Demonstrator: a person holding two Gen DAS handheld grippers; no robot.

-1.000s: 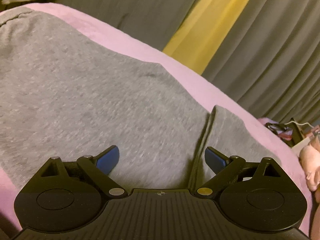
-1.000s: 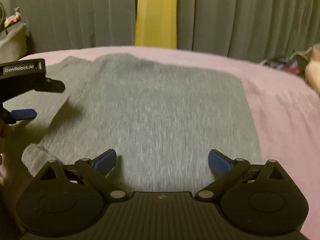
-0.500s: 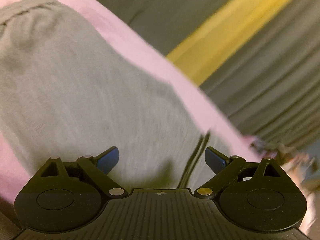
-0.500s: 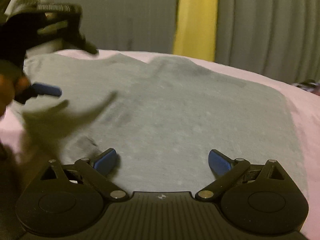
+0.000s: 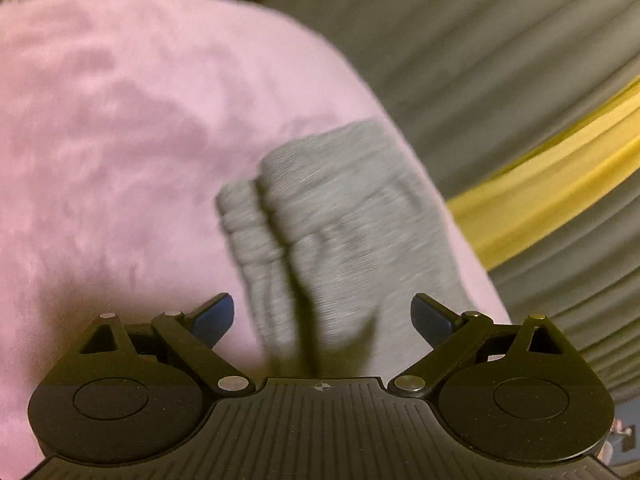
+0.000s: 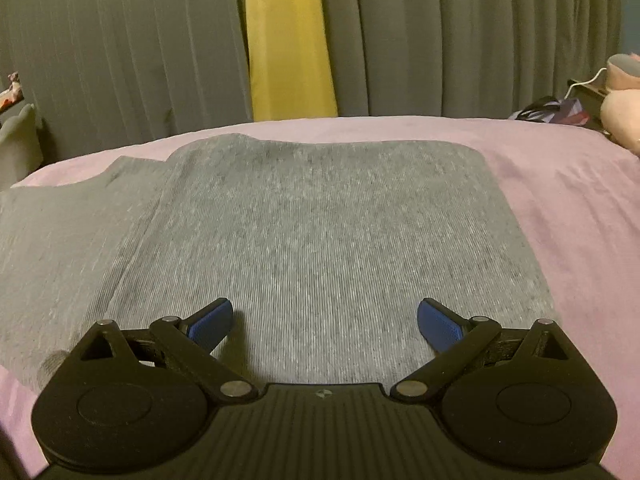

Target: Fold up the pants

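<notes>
Jaws on both grippers are standing wide apart and gripping nothing. A second ago the left gripper (image 5: 322, 316) was hovering over the broad middle of the grey ribbed knit pants (image 6: 320, 248); now it is looking at their far narrow end, where two stacked cuffs (image 5: 320, 216) are lying on the pink fleece bed cover (image 5: 100, 140), and the picture is smeared with motion. The right gripper (image 6: 325, 322) is keeping much the same place, low over the wide folded part, and the left tool is no longer showing at its left edge. My guess is that the left one is heading for the cuffs to bring the legs over.

Only the left wrist view is showing the cuffs. Only the right wrist view is showing the smooth, flat body of the pants, a layer edge stepping down on its left, grey curtains (image 6: 120, 48) with a yellow strip (image 6: 288, 40) behind, and clutter at the far right.
</notes>
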